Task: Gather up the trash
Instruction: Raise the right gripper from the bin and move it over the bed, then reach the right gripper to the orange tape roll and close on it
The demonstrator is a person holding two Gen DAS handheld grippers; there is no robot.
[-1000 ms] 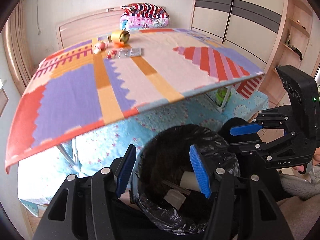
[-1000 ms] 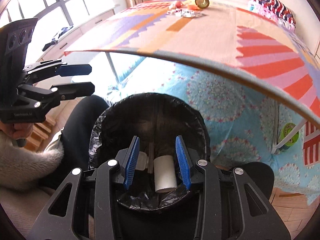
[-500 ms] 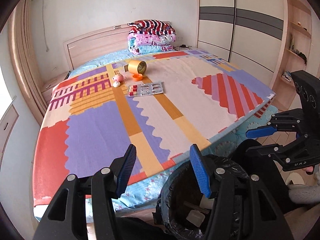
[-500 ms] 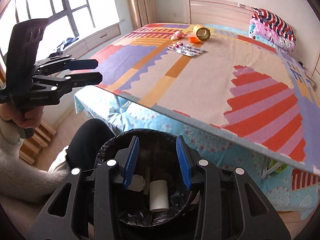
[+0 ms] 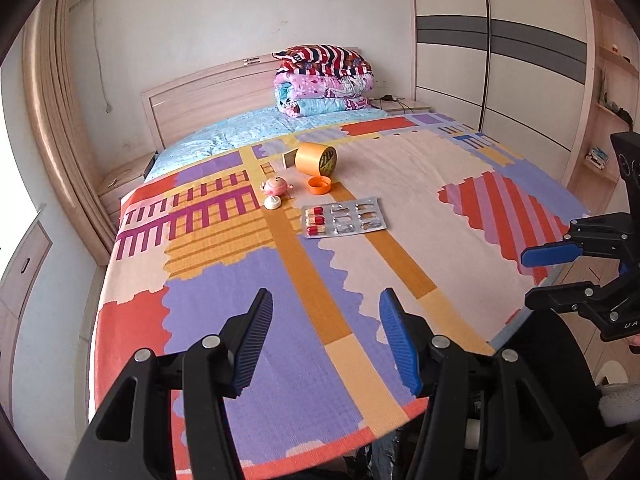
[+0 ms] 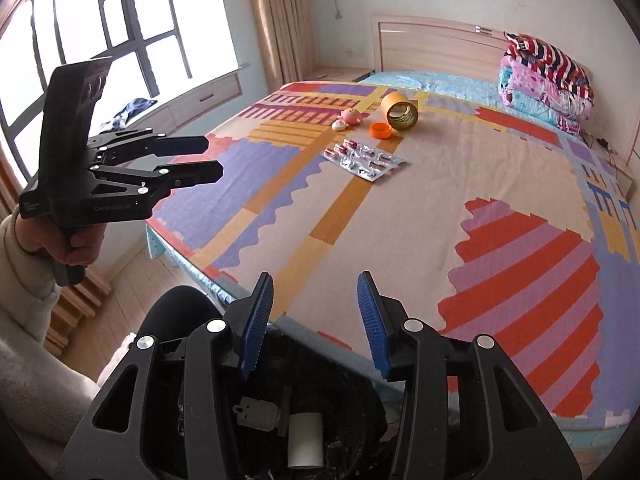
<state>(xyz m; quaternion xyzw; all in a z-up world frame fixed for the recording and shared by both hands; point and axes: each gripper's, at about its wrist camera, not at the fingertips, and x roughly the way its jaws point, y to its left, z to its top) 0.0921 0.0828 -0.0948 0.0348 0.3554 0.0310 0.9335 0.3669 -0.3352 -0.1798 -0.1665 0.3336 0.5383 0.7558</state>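
Above the bin, we face the trash left on the bed.

Over the black-lined round bin [image 6: 340, 432], which already holds a white tube, our right gripper [image 6: 316, 320] is spreading its empty jaws; our left gripper [image 5: 326, 340] hangs spread and empty, both angled at the silver blister pack [image 5: 344, 219], orange cap [image 5: 319, 185] and yellow tape roll [image 5: 316, 159] far up the patterned bedspread [image 5: 224, 304], probably readying the next pickup.

Both wrist views look forward and downward along their own fingers, from just off the foot of the bed [image 5: 280, 280]. Each faces the headboard [image 6: 436, 36]; both share the blister pack [image 5: 344, 218], and each catches the other gripper at its side
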